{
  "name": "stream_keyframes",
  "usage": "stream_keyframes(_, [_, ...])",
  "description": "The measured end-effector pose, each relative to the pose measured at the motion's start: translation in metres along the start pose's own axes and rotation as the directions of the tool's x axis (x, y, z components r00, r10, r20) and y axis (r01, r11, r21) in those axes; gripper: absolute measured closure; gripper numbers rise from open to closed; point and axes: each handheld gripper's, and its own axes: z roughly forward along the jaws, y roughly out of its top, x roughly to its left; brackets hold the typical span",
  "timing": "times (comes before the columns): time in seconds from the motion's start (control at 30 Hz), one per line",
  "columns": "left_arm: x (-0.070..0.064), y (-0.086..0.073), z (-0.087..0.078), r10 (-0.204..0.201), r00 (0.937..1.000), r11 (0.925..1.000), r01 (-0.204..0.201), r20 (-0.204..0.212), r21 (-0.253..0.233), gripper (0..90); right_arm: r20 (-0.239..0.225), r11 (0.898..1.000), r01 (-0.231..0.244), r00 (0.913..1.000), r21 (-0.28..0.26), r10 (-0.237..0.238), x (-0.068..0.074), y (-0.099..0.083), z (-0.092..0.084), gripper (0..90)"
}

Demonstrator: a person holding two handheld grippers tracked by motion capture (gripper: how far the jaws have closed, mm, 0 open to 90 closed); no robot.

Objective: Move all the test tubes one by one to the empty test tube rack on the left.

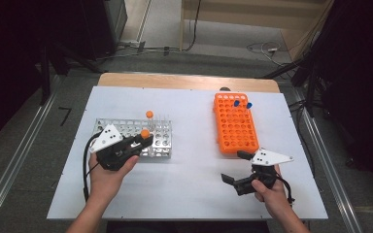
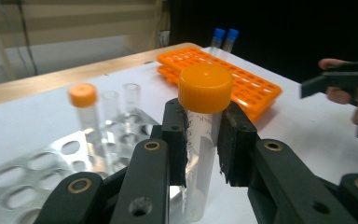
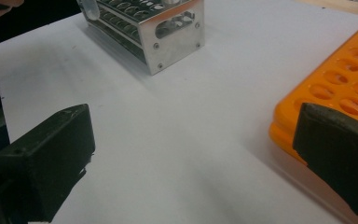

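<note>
The left gripper (image 2: 204,140) clamps its two black jaws on a clear plastic tube with an orange screw cap (image 2: 204,135); the pads press the tube's upper body just under the cap, and the tube stands nearly upright between them. In the high view this tube (image 1: 145,134) sits above the shiny perforated metal rack (image 1: 162,141) on the left half of the white table top (image 1: 194,179); whether its lower end is clear of the rack's holes is hard to tell from here. A second orange-capped clear tube (image 1: 149,115) stands in the far part of the same rack, and beside it in the left gripper view stand what look like two uncapped clear tubes (image 2: 131,100), though they are blurred.

The right gripper (image 1: 237,167) has its jaws spread wide with nothing between them, low over bare table just in front of the near end of the orange plastic rack (image 1: 235,127). Its camera shows one jaw overlapping that rack's near corner (image 3: 307,116) and the metal rack farther off. Two blue-capped tubes (image 1: 243,105) stand in the orange rack's far end.
</note>
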Motion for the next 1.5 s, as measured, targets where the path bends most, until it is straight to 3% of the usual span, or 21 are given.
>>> stream_keyframes(0.27, [0.025, 0.013, 0.003, -0.008, 0.9974, 0.9996, 0.006, -0.072, -0.027, 75.0, 0.037, 0.999, -0.029, 0.9988, -0.031, 0.03, -0.012, -0.011, -0.016, 2.9])
stream_keyframes(0.4, [0.038, 0.018, 0.009, -0.038, 0.9949, 0.9986, 0.035, -0.093, -0.041, 75.1, 0.063, 0.998, -0.044, 0.997, -0.037, 0.046, -0.02, -0.015, -0.021, 2.9])
stream_keyframes(0.57, [0.05, 0.024, 0.018, -0.043, 0.9907, 0.9984, 0.038, -0.129, -0.042, 75.1, 0.103, 0.996, -0.079, 0.9913, -0.034, 0.082, -0.032, -0.019, -0.024, 2.9])
stream_keyframes(0.77, [0.062, 0.023, 0.031, -0.072, 0.9843, 0.997, 0.066, -0.161, -0.039, 75.1, 0.11, 0.996, -0.081, 0.9903, -0.044, 0.085, -0.038, -0.023, -0.026, 2.9])
stream_keyframes(1.2, [0.07, 0.017, 0.053, -0.097, 0.9732, 0.9953, 0.094, -0.208, -0.023, 75.1, 0.114, 0.996, -0.076, 0.9902, -0.039, 0.08, -0.038, -0.023, -0.026, 2.9])
stream_keyframes(1.3, [0.071, 0.017, 0.054, -0.101, 0.9737, 0.9949, 0.097, -0.204, -0.026, 75.0, 0.116, 0.997, -0.074, 0.9902, -0.035, 0.078, -0.038, -0.023, -0.025, 2.9])
stream_keyframes(1.5, [0.069, 0.009, 0.059, -0.088, 0.9751, 0.9948, 0.096, -0.204, 0.031, 74.9, 0.116, 0.997, -0.073, 0.9903, -0.033, 0.076, -0.038, -0.023, -0.025, 2.9])
